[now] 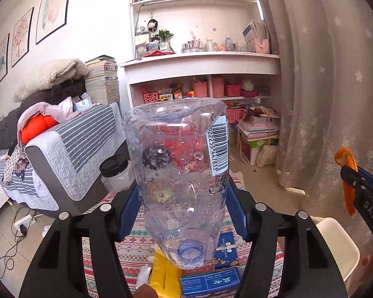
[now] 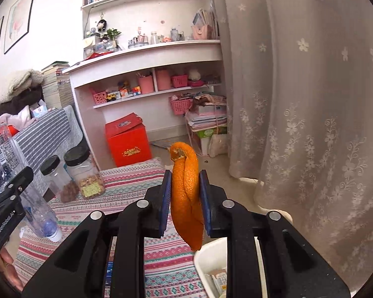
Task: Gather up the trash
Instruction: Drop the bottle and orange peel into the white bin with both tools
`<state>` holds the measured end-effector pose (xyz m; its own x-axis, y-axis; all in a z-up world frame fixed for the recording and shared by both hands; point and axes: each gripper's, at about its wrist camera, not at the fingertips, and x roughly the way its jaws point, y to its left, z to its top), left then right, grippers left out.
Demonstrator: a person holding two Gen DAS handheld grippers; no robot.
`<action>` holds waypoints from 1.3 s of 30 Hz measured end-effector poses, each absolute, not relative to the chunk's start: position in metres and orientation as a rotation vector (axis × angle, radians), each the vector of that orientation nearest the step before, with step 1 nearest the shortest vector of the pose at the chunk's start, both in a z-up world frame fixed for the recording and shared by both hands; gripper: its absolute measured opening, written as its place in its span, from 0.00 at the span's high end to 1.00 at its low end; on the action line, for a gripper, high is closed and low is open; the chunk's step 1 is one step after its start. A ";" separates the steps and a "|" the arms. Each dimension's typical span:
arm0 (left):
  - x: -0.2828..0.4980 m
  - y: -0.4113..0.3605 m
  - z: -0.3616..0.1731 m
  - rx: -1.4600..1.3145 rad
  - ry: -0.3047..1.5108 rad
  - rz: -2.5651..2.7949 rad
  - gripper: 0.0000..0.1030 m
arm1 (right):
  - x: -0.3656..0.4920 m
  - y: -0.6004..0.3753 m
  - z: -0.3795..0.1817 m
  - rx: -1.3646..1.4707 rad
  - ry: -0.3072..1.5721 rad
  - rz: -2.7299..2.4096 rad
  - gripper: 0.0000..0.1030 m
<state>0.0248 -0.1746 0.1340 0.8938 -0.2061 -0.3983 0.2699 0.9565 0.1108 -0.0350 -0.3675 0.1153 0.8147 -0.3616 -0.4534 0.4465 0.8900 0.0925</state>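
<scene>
My left gripper (image 1: pixel 184 198) is shut on a clear empty plastic bottle (image 1: pixel 179 173), held upside down with its capped neck pointing toward the table; the bottle also shows at the left of the right wrist view (image 2: pixel 17 173). My right gripper (image 2: pixel 185 188) is shut on a strip of orange peel (image 2: pixel 187 198), which hangs between the blue pads, above the table. The peel and right gripper also show at the right edge of the left wrist view (image 1: pixel 347 173).
A patterned tablecloth (image 2: pixel 136 181) covers the table. Two black-lidded jars (image 2: pixel 84 171) stand at its far left. A white bin (image 2: pixel 211 260) with scraps sits below the right gripper. Blue boxes (image 1: pixel 211 280) and a yellow packet (image 1: pixel 164 275) lie under the bottle. A curtain (image 2: pixel 310 99) hangs at the right.
</scene>
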 end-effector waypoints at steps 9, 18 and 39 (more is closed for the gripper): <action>-0.009 -0.239 0.120 0.178 0.453 -0.368 0.40 | -0.078 -0.434 0.103 0.301 0.502 -0.551 0.52; -0.032 -0.303 0.111 0.180 0.520 -0.472 0.40 | -0.135 -0.482 0.115 0.397 0.385 -0.701 0.13; -0.051 -0.394 0.075 0.247 0.653 -0.597 0.22 | -0.183 -0.542 0.101 0.481 0.413 -0.901 0.07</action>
<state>-0.0505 -0.3941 0.0754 0.6353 -0.4413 -0.6337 0.5914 0.8057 0.0318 -0.1830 -0.5417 0.1013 0.5566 -0.6401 -0.5297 0.8192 0.5289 0.2216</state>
